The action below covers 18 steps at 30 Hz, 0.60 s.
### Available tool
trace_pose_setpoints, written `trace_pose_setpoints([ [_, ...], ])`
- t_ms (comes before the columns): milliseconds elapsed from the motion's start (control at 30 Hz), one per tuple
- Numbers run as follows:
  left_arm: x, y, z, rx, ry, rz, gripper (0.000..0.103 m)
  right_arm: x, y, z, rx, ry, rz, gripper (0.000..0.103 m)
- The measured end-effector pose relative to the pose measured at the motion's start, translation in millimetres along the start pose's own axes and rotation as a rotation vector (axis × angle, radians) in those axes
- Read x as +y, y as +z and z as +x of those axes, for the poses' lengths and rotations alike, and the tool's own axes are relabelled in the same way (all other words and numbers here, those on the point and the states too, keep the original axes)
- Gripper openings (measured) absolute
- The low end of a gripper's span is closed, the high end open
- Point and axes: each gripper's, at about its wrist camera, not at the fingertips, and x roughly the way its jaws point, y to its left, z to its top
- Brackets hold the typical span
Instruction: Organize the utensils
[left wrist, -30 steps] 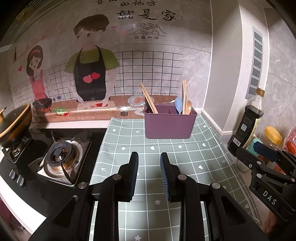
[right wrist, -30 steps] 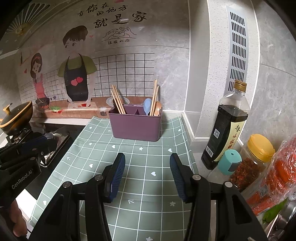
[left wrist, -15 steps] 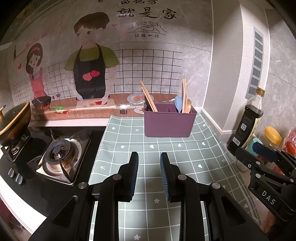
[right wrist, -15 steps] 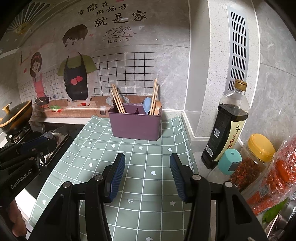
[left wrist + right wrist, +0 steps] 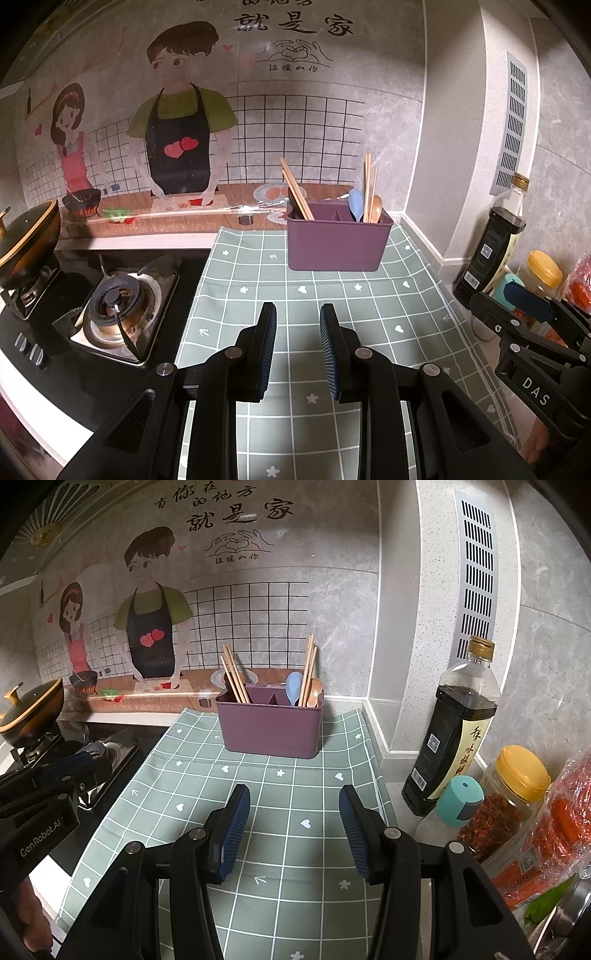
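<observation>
A purple utensil holder [image 5: 338,242] [image 5: 271,725] stands at the back of the green checked mat [image 5: 332,302] [image 5: 266,812]. It holds wooden chopsticks [image 5: 297,194] [image 5: 234,675] on the left side, and more chopsticks [image 5: 308,670], a blue spoon [image 5: 355,205] [image 5: 293,686] and a wooden spoon [image 5: 376,208] [image 5: 314,696] on the right side. My left gripper [image 5: 297,332] is open with a narrow gap and empty, low over the mat. My right gripper [image 5: 294,812] is open wide and empty, also over the mat. Each gripper shows at the edge of the other's view.
A gas stove [image 5: 114,310] and a dark pot [image 5: 26,236] lie to the left of the mat. A soy sauce bottle [image 5: 456,731], a yellow-lidded jar [image 5: 513,790], a teal-capped item [image 5: 461,801] and a bag of red food [image 5: 557,830] stand on the right by the wall.
Both views have drifted slightly; the holder sits a little farther off. Both grippers stay open and empty.
</observation>
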Motion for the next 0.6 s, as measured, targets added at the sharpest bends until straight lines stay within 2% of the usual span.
trace_pose_setpoints([
  [600, -0.6, -4.5, 2.3, 0.024, -0.008, -0.009, 0.026, -5.7, 0.6, 1.6, -0.006, -0.009, 0.004, 0.048],
])
